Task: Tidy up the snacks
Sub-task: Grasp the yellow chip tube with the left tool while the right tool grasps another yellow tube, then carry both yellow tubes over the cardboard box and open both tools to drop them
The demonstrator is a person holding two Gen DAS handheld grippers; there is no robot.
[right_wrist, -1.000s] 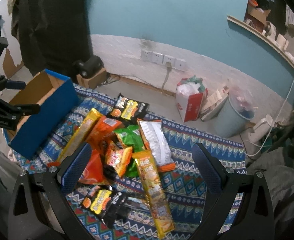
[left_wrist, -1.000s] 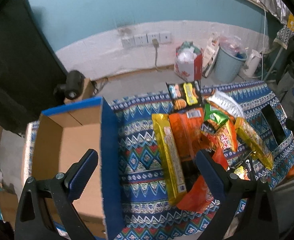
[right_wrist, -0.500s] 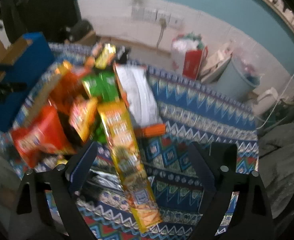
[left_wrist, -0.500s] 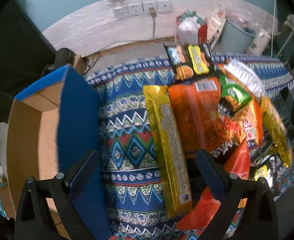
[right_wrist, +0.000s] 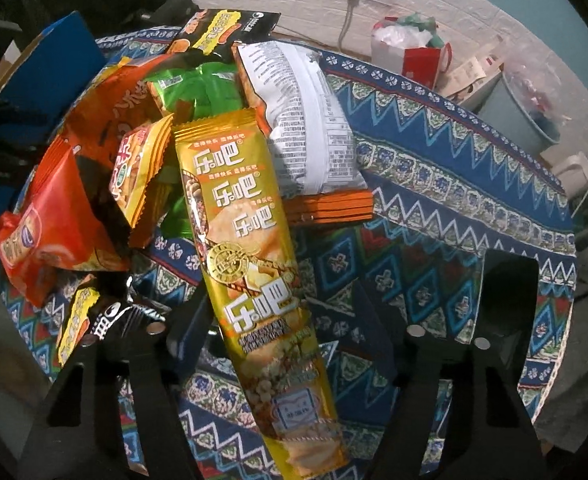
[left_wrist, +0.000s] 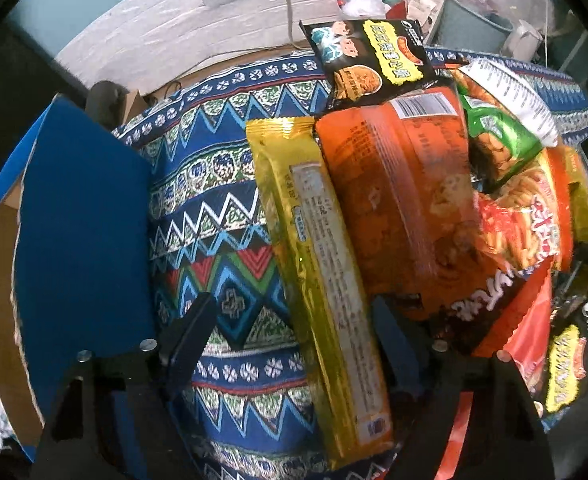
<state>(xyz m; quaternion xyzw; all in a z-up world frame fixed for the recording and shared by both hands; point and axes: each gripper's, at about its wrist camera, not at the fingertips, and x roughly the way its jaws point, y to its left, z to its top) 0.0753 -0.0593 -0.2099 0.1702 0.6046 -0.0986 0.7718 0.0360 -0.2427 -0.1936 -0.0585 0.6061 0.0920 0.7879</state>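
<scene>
Two long packets matter here, one under each hand-held gripper. In the left wrist view, the left hand-held gripper [left_wrist: 294, 332] sits at the bottom of the frame with its jaws closing, and a long yellow packet [left_wrist: 325, 280] lying printed-back-up passes between them. Its long axis runs from the upper middle of the frame down to the lower middle, roughly along the line the fingers point, so the jaws straddle its narrow width. The left pad stands off over the patterned cloth [left_wrist: 214, 208] on the desk, so nothing is gripped yet; the right pad is near or at the packet's edge, and contact there I cannot tell. The blue cardboard box [left_wrist: 82, 240] rises just to the left, its open top at the left edge.

In the right wrist view, the right hand-held gripper [right_wrist: 282, 328] is likewise closing, with a golden crisp packet [right_wrist: 250, 248] between its jaws. That packet runs from the centre of the frame to the bottom, leaning slightly right. The right pad is clearly apart from it; the left pad is close, contact uncertain.

Judging by this, each hand is nearest its own packet and placed across the short side, which suits a pinch
</scene>
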